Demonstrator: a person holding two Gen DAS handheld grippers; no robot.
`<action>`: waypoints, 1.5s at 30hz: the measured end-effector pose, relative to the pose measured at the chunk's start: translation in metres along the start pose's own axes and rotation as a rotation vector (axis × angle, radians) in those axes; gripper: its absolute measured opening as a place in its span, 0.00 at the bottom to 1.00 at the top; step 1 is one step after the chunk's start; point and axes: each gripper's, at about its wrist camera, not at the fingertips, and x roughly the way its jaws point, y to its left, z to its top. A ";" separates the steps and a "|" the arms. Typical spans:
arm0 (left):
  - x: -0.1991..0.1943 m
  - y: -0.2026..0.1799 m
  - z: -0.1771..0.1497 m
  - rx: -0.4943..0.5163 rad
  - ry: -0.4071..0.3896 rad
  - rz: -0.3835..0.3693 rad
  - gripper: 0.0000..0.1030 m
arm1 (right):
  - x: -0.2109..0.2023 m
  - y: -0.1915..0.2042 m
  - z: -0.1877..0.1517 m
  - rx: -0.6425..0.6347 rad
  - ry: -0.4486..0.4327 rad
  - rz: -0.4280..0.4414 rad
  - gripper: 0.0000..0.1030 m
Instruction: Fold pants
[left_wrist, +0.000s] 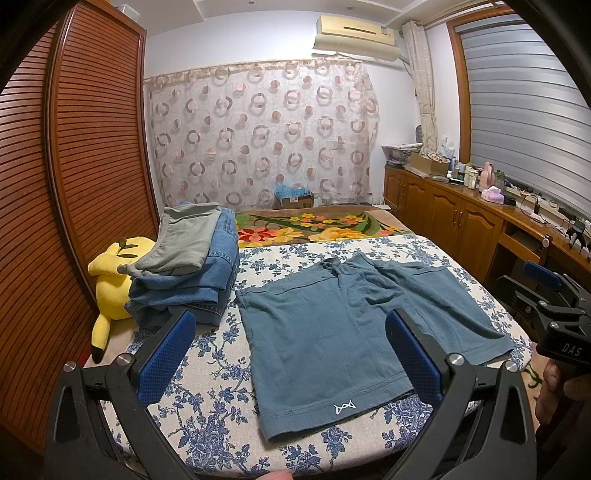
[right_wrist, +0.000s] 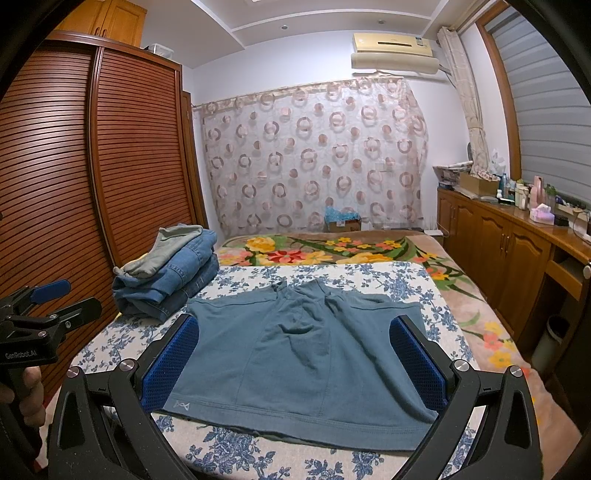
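Teal-blue shorts lie spread flat on a blue-floral board, leg hems toward me, waistband at the far side. They also show in the right wrist view. My left gripper is open, held above the near left leg, holding nothing. My right gripper is open above the near hem of the shorts, holding nothing. The right gripper also shows at the right edge of the left wrist view. The left gripper shows at the left edge of the right wrist view.
A stack of folded jeans and grey garments sits at the board's far left. A yellow plush toy lies beside it by the wooden wardrobe. A flowered blanket covers the bed beyond. Wooden cabinets with clutter line the right.
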 end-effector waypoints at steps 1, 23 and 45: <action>0.001 0.000 -0.001 0.000 -0.001 0.000 1.00 | 0.000 0.000 0.000 0.000 0.000 0.000 1.00; 0.000 -0.001 0.000 0.003 -0.002 0.001 1.00 | -0.001 0.000 -0.001 0.001 -0.001 0.001 1.00; 0.058 0.002 -0.021 0.032 0.158 -0.087 1.00 | 0.016 -0.008 0.003 -0.014 0.073 -0.033 1.00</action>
